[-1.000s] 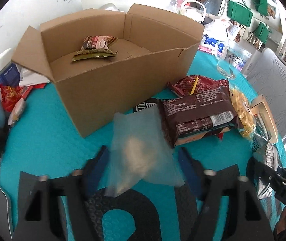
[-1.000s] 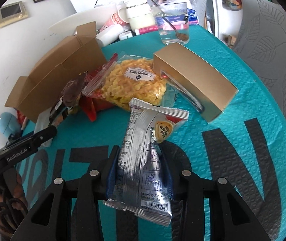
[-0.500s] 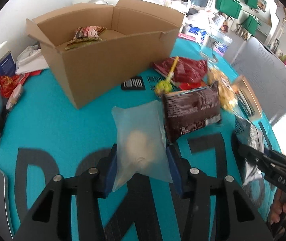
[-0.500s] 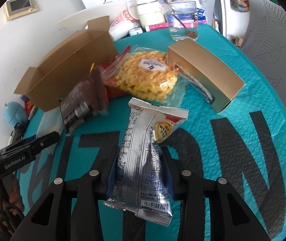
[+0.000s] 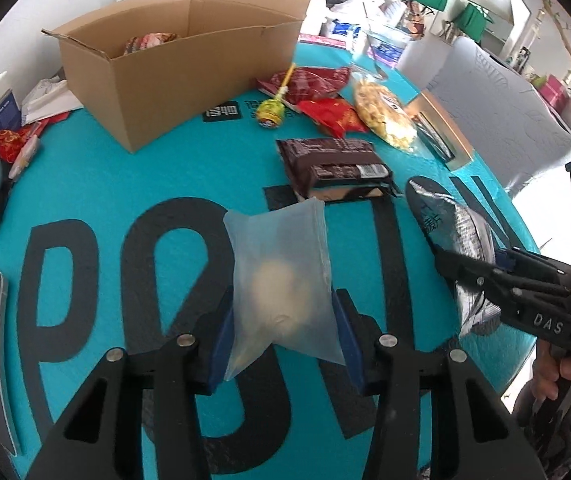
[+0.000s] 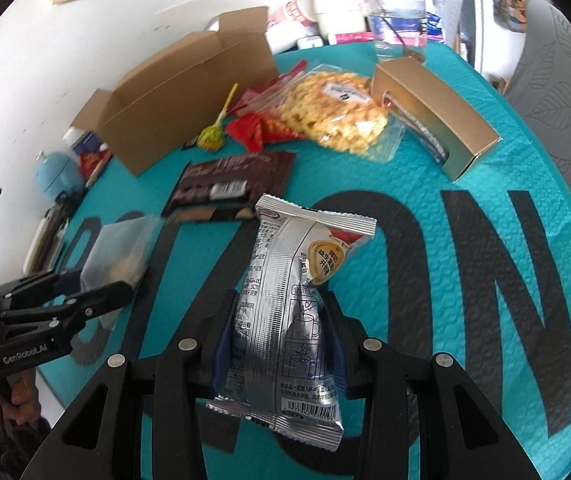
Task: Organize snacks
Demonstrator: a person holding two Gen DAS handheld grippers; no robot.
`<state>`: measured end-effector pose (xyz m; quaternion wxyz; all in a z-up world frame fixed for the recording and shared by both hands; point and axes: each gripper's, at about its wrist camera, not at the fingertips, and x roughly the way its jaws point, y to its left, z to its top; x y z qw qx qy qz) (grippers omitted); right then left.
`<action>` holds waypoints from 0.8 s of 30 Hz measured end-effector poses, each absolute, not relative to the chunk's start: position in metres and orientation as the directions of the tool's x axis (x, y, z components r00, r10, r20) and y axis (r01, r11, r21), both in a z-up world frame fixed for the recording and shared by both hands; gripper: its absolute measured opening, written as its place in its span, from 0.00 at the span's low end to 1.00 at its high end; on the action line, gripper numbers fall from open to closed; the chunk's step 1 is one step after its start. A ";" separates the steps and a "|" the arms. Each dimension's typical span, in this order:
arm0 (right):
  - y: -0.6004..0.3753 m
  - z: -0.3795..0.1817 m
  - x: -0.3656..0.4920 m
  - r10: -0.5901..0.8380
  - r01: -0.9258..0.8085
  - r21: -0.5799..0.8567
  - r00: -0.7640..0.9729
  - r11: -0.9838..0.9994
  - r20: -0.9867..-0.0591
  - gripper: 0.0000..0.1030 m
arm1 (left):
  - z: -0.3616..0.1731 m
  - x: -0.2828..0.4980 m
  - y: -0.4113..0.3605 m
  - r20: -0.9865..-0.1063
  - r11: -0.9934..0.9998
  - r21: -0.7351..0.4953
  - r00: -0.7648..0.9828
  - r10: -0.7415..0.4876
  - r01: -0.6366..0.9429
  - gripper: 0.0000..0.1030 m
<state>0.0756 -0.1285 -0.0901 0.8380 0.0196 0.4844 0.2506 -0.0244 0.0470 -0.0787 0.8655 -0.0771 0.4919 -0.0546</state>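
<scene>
Teal table (image 5: 105, 168) fills your left view: your left tongs (image 5: 283, 334), open a second ago, now clamp the frosted bag (image 5: 281, 280), lifted back from the cardboard box (image 5: 173, 68). Right view: right tongs (image 6: 279, 344) still pinch the silver packet (image 6: 293, 304); both snacks await boxing.

A frosted clear bag (image 5: 281, 276) with a pale round snack inside is pinched upright between the left jaws. A silver foil packet (image 6: 289, 312), printed side showing, is clamped between the right jaws, its top leaning away. Ahead of both jaws a dark brown packet (image 5: 333, 168) lies flat; beyond it lie a lollipop (image 5: 271, 110), red packets (image 5: 331, 118) and a bag of yellow crisps (image 6: 333, 118). Farther ahead an open cardboard box (image 5: 173, 64) is seen, one snack inside.
</scene>
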 end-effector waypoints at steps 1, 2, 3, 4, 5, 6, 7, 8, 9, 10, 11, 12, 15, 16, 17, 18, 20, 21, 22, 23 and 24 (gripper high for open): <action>-0.128 -0.090 0.074 0.438 -0.407 0.272 0.401 0.872 -0.805 0.38 | -0.079 -0.024 0.046 -0.841 0.983 -0.183 0.515 -0.168 0.021 0.45; -0.127 -0.090 0.072 0.436 -0.414 0.267 0.397 0.871 -0.808 0.40 | -0.080 -0.024 0.045 -0.840 0.983 -0.183 0.516 -0.168 0.023 0.45; -0.126 -0.090 0.071 0.433 -0.416 0.263 0.395 0.871 -0.810 0.40 | -0.082 -0.021 0.044 -0.842 0.982 -0.185 0.512 -0.172 0.027 0.47; -0.125 -0.091 0.069 0.428 -0.418 0.254 0.399 0.872 -0.811 0.40 | -0.085 -0.019 0.044 -0.846 0.982 -0.186 0.504 -0.174 0.028 0.49; -0.125 -0.091 0.069 0.421 -0.418 0.246 0.403 0.874 -0.813 0.41 | -0.084 -0.019 0.042 -0.842 0.984 -0.174 0.514 -0.166 0.033 0.50; -0.124 -0.091 0.069 0.417 -0.419 0.241 0.403 0.875 -0.815 0.41 | -0.085 -0.017 0.040 -0.846 0.987 -0.155 0.512 -0.152 0.037 0.52; -0.124 -0.091 0.068 0.413 -0.419 0.236 0.406 0.877 -0.815 0.42 | -0.085 -0.015 0.037 -0.846 0.990 -0.133 0.515 -0.137 0.045 0.56; -0.122 -0.092 0.068 0.408 -0.420 0.228 0.410 0.878 -0.816 0.45 | -0.086 -0.014 0.036 -0.849 0.992 -0.120 0.513 -0.127 0.046 0.59; -0.121 -0.092 0.068 0.406 -0.423 0.223 0.413 0.878 -0.815 0.47 | -0.087 -0.012 0.034 -0.853 0.994 -0.100 0.511 -0.110 0.046 0.61; -0.117 -0.093 0.068 0.404 -0.426 0.217 0.417 0.878 -0.814 0.52 | -0.087 -0.010 0.032 -0.854 0.995 -0.085 0.511 -0.096 0.046 0.63; -0.114 -0.093 0.067 0.397 -0.431 0.204 0.423 0.879 -0.814 0.58 | -0.088 -0.009 0.030 -0.856 0.997 -0.062 0.512 -0.076 0.043 0.63; -0.112 -0.093 0.067 0.390 -0.436 0.191 0.431 0.880 -0.814 0.60 | -0.088 -0.009 0.030 -0.855 0.998 -0.052 0.515 -0.066 0.043 0.63; -0.103 -0.095 0.062 0.336 -0.451 0.104 0.472 0.886 -0.815 0.63 | -0.089 -0.011 0.032 -0.842 0.998 -0.055 0.536 -0.068 0.040 0.63; -0.100 -0.096 0.061 0.317 -0.456 0.074 0.484 0.887 -0.816 0.63 | -0.089 -0.011 0.034 -0.837 0.997 -0.064 0.542 -0.076 0.040 0.63; -0.097 -0.096 0.060 0.297 -0.461 0.043 0.497 0.887 -0.815 0.62 | -0.089 -0.012 0.035 -0.834 0.997 -0.070 0.546 -0.081 0.041 0.63; -0.094 -0.097 0.058 0.280 -0.464 0.015 0.509 0.886 -0.814 0.62 | -0.089 -0.012 0.036 -0.831 0.996 -0.074 0.549 -0.084 0.040 0.61; -0.092 -0.098 0.057 0.263 -0.465 -0.013 0.524 0.885 -0.810 0.61 | -0.089 -0.012 0.039 -0.827 0.998 -0.063 0.558 -0.066 0.025 0.53; -0.092 -0.098 0.056 0.265 -0.465 -0.013 0.526 0.885 -0.808 0.53 | -0.088 -0.012 0.041 -0.826 0.998 -0.068 0.560 -0.065 0.016 0.49; -0.093 -0.097 0.057 0.269 -0.466 -0.010 0.527 0.885 -0.806 0.44 | -0.087 -0.012 0.042 -0.825 0.997 -0.077 0.561 -0.070 0.011 0.48; -0.094 -0.096 0.057 0.267 -0.464 -0.011 0.528 0.886 -0.806 0.38 | -0.087 -0.012 0.044 -0.825 0.996 -0.092 0.559 -0.082 0.010 0.48; -0.095 -0.095 0.057 0.268 -0.462 -0.007 0.526 0.887 -0.807 0.38 | -0.086 -0.012 0.046 -0.825 0.995 -0.102 0.558 -0.088 0.005 0.47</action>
